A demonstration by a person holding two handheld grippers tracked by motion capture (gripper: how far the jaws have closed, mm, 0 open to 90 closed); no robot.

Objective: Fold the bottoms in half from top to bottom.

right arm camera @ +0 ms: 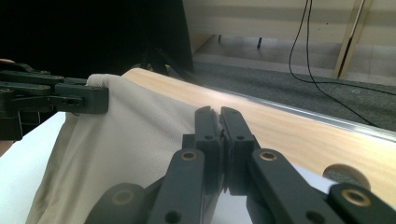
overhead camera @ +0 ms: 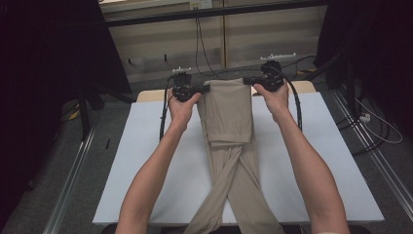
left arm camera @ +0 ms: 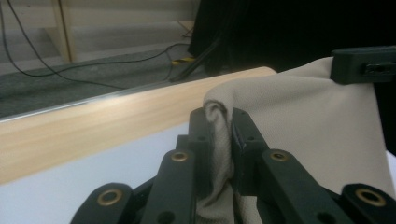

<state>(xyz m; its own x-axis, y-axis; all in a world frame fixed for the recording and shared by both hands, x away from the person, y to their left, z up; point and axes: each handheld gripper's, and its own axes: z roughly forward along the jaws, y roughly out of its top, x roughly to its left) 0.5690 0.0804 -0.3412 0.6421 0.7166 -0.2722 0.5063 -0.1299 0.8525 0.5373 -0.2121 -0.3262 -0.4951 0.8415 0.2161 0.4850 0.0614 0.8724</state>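
White table top (overhead camera: 146,161) with a wooden far edge (left arm camera: 93,130); black cables (overhead camera: 199,44) trail across the grey floor (overhead camera: 58,165)

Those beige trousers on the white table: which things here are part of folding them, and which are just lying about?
Part of the job:
- beige trousers, folded over at the far end
- left tongs, clamped on one corner of the fold
- right tongs, clamped on the other corner
- white table under them

Just lying about:
- black cables on the floor beyond
- wooden frame behind

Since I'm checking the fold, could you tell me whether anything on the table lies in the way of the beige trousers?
Nothing visible does. Both claws, left and right, already grip the trousers' folded end, and the white table around them is bare.
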